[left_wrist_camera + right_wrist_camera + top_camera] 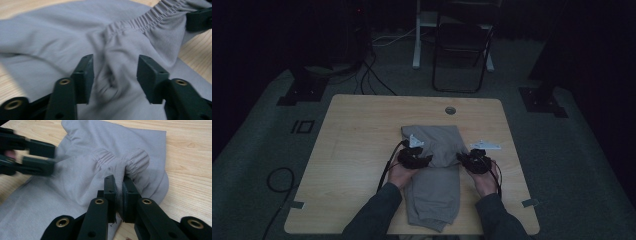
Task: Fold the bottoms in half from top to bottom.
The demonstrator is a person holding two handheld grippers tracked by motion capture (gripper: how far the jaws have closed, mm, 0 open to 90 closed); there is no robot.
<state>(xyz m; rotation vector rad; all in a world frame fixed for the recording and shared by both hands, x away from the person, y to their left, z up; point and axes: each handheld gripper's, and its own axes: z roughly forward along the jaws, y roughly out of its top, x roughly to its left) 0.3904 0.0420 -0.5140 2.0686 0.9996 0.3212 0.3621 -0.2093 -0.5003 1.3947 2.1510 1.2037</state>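
Note:
A pair of grey sweatpants (432,192) lies on the wooden table (357,135), with its upper part folded over. In the right gripper view my right gripper (119,192) is shut on a pinch of the elastic waistband (136,161) at the garment's right edge. My left gripper (115,77) stands open over the cloth; a rumpled ridge of fabric (110,75) rises between its jaws, and the pads do not press on it. Seen from above, the left gripper (424,161) and the right gripper (462,159) sit at either side of the sweatpants, each in one of the person's hands.
A round cable hole (450,110) sits near the table's far edge. A black folding chair (462,50) and stand bases (542,102) are on the floor beyond. Black cables (279,180) lie on the floor at the left. Bare wood flanks the sweatpants.

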